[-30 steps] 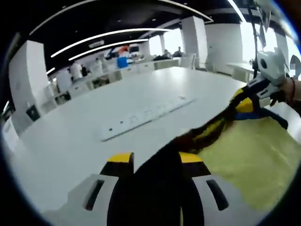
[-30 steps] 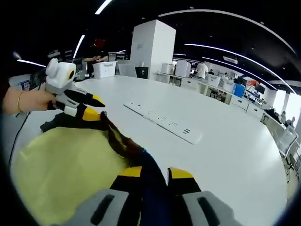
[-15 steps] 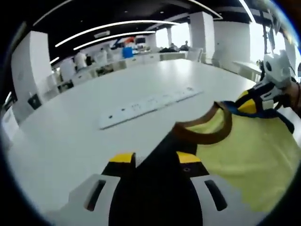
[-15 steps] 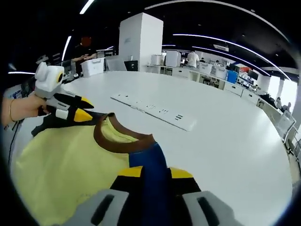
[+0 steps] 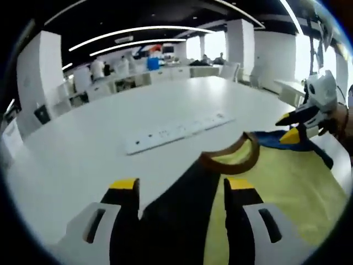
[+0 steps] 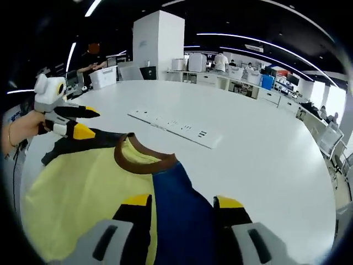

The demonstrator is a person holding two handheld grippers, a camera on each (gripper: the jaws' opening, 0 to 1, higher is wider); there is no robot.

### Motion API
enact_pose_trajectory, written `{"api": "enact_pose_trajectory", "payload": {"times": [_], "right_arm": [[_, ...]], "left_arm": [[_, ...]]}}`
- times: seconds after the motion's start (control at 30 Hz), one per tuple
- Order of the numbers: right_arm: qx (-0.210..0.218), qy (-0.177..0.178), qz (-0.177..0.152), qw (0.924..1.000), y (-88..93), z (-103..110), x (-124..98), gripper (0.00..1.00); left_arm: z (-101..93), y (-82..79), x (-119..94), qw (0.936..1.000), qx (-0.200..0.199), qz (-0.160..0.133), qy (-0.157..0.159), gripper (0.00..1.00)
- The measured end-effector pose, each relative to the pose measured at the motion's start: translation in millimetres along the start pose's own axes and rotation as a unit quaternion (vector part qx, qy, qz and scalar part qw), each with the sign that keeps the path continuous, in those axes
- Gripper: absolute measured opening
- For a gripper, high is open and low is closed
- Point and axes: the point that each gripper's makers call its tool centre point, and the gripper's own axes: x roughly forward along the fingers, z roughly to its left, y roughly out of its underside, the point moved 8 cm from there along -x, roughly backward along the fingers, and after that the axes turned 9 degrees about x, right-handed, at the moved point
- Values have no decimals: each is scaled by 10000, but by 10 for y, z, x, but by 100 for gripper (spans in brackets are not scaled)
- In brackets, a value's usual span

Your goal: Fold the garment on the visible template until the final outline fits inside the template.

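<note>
Left gripper view first: my left tool (image 5: 179, 190) has its jaws spread wide with the dark sleeve (image 5: 176, 210) lying loose between them, so I judge it is laid out, not clamped. The shirt (image 5: 276, 182) lies flat on the white worktop (image 5: 77, 154), filling the lower right of the frame, its brown collar (image 5: 231, 159) at centre pointing toward the long white strip (image 5: 176, 130) beyond. At right, my right tool (image 5: 295, 126) sits at the blue sleeve's edge.

Right gripper view: my right tool (image 6: 179, 205) is open too, the blue sleeve (image 6: 179, 215) resting between its jaws. My left tool (image 6: 77, 121), upper left, is parted over the dark sleeve. The shirt's long axis runs from the collar (image 6: 144, 160) down toward the lower left; I see no template outline.
</note>
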Motion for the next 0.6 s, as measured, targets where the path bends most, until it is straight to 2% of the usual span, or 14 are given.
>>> {"api": "enact_pose_trajectory", "payload": {"times": [0.2,0.43,0.6], "right_arm": [[149,201,246,9994,29,-28,-257,48],[399,239,304,9985,96,-45,-558,53],[588,310,412,9969,193,-68,-738,55]], "left_arm": [[-11,-8,-237,10000,0,40,-78,73],[-73,14,-481,10000,-67,17,-34,89],[-122,5,-655,10000,41,-62,2,97]]}}
